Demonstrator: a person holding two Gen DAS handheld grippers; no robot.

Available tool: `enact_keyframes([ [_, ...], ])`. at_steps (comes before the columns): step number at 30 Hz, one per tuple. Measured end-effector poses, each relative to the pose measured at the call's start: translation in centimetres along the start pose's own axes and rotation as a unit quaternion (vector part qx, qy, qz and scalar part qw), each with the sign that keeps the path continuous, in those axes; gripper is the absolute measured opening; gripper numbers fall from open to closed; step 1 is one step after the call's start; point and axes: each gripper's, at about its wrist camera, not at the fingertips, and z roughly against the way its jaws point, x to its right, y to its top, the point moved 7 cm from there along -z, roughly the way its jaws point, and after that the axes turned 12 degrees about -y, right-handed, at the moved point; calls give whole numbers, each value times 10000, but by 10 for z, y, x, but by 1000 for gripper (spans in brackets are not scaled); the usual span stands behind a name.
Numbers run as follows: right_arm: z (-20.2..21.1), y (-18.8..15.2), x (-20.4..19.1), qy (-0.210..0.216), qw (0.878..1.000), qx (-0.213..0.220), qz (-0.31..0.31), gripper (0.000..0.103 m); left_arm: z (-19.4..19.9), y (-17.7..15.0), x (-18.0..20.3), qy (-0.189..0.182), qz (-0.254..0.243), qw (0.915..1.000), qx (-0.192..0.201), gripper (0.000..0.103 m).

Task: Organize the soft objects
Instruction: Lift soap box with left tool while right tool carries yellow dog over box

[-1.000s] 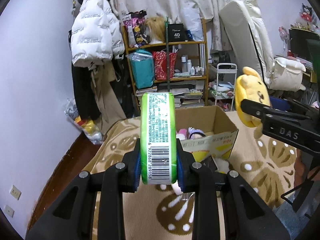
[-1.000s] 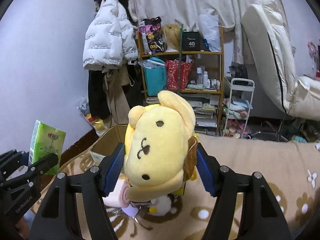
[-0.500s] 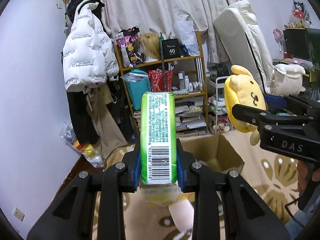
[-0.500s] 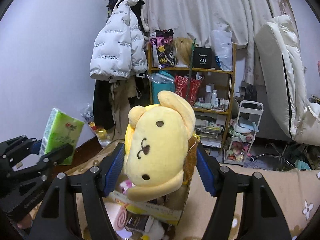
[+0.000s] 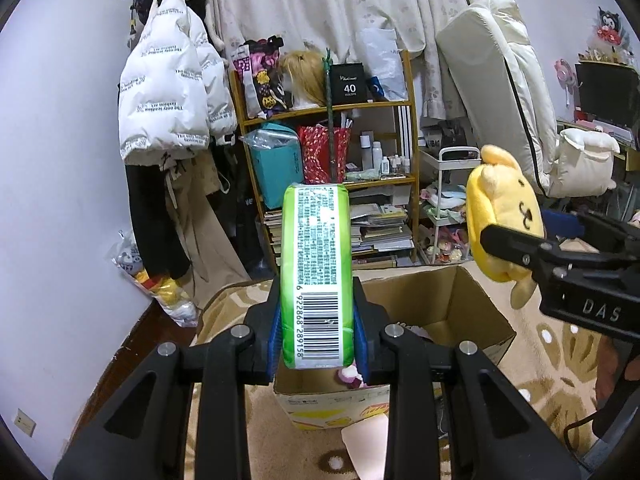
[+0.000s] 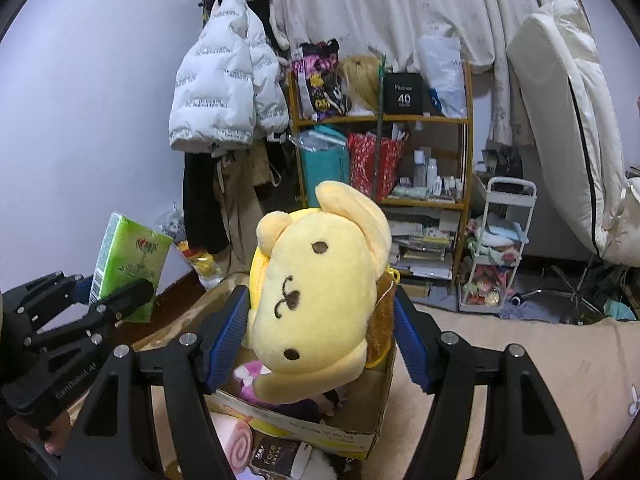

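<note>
My left gripper [image 5: 317, 334] is shut on a green tissue pack [image 5: 316, 272] held upright, barcode facing me; the pack [image 6: 130, 258] and gripper also show at the left of the right wrist view. My right gripper [image 6: 318, 338] is shut on a yellow plush dog [image 6: 320, 292], which appears at the right in the left wrist view [image 5: 502, 226]. Both hang over an open cardboard box [image 5: 452, 292] on a patterned beige blanket [image 5: 548, 356]. Inside the box [image 6: 372, 420] lie pink and purple soft toys [image 6: 250, 376], partly hidden.
A pink swirl-roll plush [image 6: 238, 442] and a dark packet [image 6: 276, 458] lie in front of the box. Behind stand a cluttered wooden shelf [image 5: 332, 152], a white puffer jacket [image 5: 176, 92] on the wall, a small white trolley [image 6: 502, 248] and an upright mattress [image 5: 500, 80].
Both grippers have moved forward with their loads, and the open box now lies nearer and beneath them. Neither grip has changed.
</note>
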Motion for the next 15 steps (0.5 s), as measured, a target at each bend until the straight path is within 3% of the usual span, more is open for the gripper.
enact_keyframes([
  [15,-30,-24,7,147,9990,-398,-161,73,-36,-29,1,-153,143,9991,-359,28],
])
